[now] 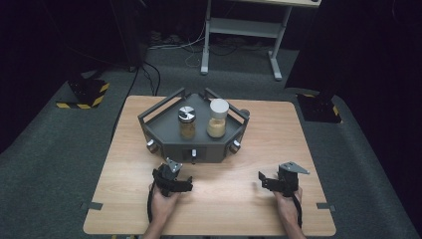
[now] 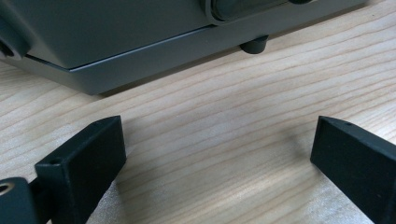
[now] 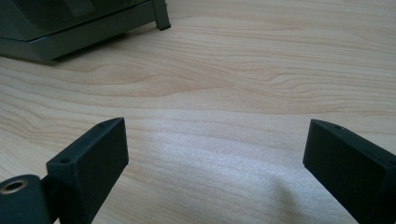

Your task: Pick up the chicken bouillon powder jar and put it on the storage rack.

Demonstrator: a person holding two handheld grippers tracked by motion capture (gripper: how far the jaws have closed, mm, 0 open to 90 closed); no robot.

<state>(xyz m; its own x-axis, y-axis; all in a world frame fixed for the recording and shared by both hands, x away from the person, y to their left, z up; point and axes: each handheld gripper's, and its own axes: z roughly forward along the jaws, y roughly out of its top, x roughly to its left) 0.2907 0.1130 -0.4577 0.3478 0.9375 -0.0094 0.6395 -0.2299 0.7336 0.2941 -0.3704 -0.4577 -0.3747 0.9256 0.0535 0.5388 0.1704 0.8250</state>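
A grey angular fixture (image 1: 199,147) with raised rails and small knobs on its front stands at the back middle of the wooden table (image 1: 239,204). Two jars stand upright on it: one with a silver lid (image 1: 187,122) and amber contents, one with a white lid (image 1: 218,118) and pale powder. My left gripper (image 1: 173,176) rests open just in front of the fixture, nothing between its jaws; the left gripper view has the gripper (image 2: 219,140) facing the fixture's base (image 2: 116,42). My right gripper (image 1: 280,179) is open over bare wood at the front right, also empty (image 3: 217,137).
A rubber foot (image 2: 254,45) lifts the fixture's base off the wood. The fixture's corner and leg (image 3: 162,18) lie to the upper left in the right gripper view. A white desk frame (image 1: 244,30) and cables sit on the dark floor beyond.
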